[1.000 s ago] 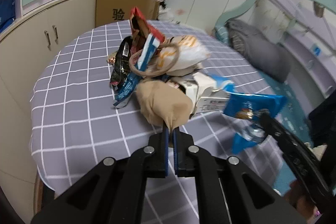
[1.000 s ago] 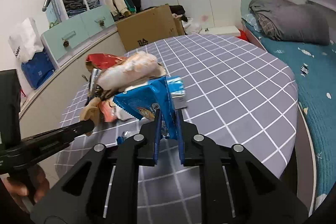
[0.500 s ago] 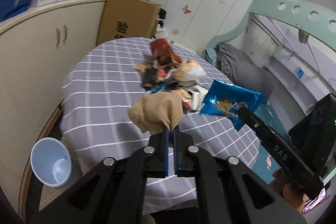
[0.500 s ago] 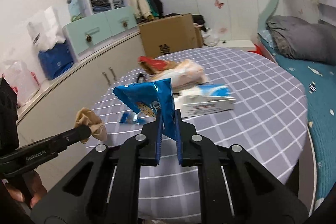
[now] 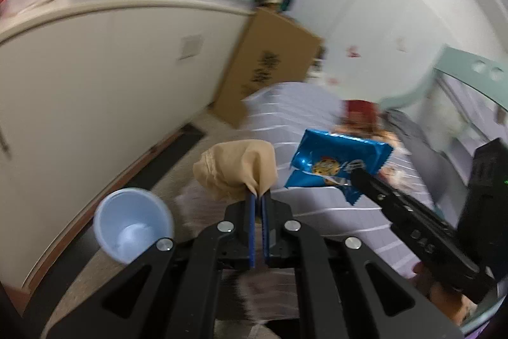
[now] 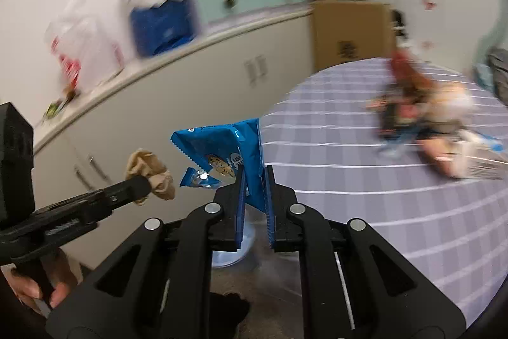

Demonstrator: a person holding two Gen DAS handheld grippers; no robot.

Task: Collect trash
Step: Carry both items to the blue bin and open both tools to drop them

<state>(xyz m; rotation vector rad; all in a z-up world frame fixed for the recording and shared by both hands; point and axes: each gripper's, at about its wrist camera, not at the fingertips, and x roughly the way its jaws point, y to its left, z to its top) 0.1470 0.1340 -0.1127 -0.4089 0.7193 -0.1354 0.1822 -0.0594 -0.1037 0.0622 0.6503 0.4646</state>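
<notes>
- The left tongs [image 5: 259, 198] are clamped on a corner of a tan wad [image 5: 235, 168]; the right tongs [image 6: 254, 180] pinch a blue packet [image 6: 227, 150] by its lower edge. Both loads hang in the air off the counter [image 6: 397, 205] edge, near each other.
- The pale blue bin [image 5: 133, 227] stands on the floor, below and left of the wad in the left view.
- Risk: each grip takes only a thin edge, so a quick swing could probably shake either item loose onto the floor.
- Risk: the bin mouth looks narrow; letting go off-centre would likely miss it, and two items dropped together may jam at the rim.
- The packet's long axis runs roughly across the right view, tilted, face towards the camera; a torn flap [image 6: 198, 178] dangles at its lower left.
- More trash [image 6: 422, 116] lies on the counter.
</notes>
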